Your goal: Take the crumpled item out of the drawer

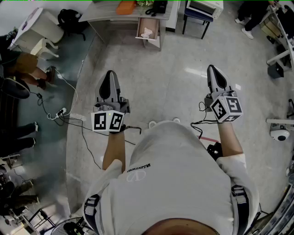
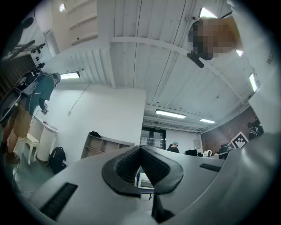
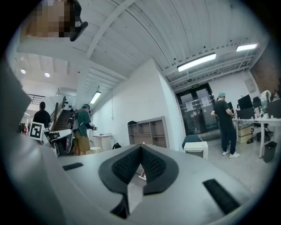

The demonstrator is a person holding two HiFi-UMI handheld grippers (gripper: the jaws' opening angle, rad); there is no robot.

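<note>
Grey polished floor (image 1: 174, 87). On it at left, black cables (image 1: 85, 131) and a white power strip (image 1: 59, 112). A black backpack (image 1: 70, 18) sits on it near top left. At the top edge, the desk (image 1: 103, 13) carries an orange item (image 1: 125, 7). An open drawer (image 1: 156, 43) sticks out under it and holds a white crumpled item (image 1: 147, 33).

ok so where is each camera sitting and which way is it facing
Head view: on the person's head, facing steeply down at the floor; shows their shirt, forearms, left gripper, right gripper, and ahead the open drawer with the crumpled item.
Left gripper view: rides the left gripper, tilted up at the ceiling and a shelf unit; its shut fingers show.
Right gripper view: rides the right gripper, aimed likewise; shut fingers show.
Shared: both gripper views catch the shelf unit and the person in the teal shirt.
</note>
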